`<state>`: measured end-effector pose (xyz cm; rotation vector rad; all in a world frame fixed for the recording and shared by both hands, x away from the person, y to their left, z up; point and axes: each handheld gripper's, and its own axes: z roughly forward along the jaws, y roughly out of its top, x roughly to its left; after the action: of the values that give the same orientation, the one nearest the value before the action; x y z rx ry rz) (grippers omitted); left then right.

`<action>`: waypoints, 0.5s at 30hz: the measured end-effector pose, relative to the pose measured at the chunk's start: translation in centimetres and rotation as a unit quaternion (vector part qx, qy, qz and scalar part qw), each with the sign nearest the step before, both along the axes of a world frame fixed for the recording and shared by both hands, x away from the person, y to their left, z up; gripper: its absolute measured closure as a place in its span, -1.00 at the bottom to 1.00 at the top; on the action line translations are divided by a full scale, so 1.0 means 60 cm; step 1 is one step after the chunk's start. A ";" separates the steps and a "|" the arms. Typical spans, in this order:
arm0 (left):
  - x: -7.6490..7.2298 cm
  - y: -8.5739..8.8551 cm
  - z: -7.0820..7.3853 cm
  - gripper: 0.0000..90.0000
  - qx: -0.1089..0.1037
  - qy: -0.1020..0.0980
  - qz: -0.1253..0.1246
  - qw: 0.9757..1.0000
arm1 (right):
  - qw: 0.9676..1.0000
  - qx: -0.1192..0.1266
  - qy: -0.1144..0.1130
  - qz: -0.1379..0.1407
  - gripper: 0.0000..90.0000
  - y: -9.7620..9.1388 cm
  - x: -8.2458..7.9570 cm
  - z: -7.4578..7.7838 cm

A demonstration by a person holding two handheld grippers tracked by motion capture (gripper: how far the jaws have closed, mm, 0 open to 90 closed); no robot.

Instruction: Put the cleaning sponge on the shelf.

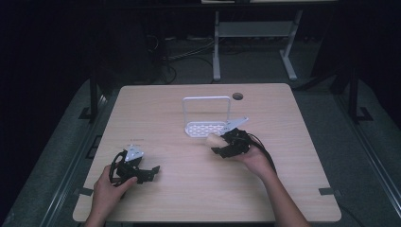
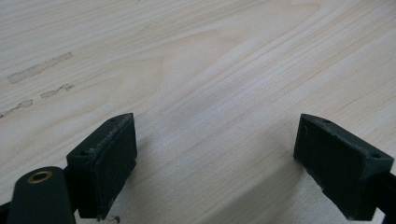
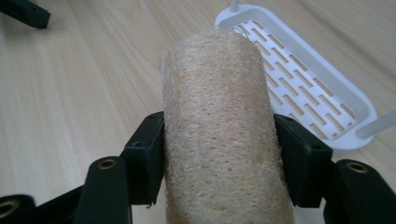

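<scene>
Loofah (image 3: 219, 135), tan and fibrous, cylinder-shaped, clamped between both black jaws of the right gripper (image 1: 231, 142), just in front of the white rack (image 3: 299, 88) and touching its near rim or just above it — cannot tell which. Rack tray slotted, oval-ended, with a thin wire frame (image 1: 206, 109) standing upright over it. Left gripper (image 2: 215, 158) well apart from the rack, near the table's front-left, jaws spread wide over bare wood. Pale wood-grain table (image 1: 161, 109), rounded corners, faint scuff marks (image 2: 39, 67). Dark room beyond, grey floor, white desk legs (image 1: 216, 47), cables (image 1: 179, 56).
</scene>
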<state>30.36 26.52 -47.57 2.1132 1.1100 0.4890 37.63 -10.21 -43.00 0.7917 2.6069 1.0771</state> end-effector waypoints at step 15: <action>0.000 0.000 0.000 -0.72 -0.002 0.000 0.001 1.000 | 1.000 0.000 0.001 -0.013 -0.13 0.014 0.030 0.003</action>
<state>30.36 26.50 -47.57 2.1100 1.1121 0.4871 39.45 -9.35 -42.83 0.8254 2.5892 1.0708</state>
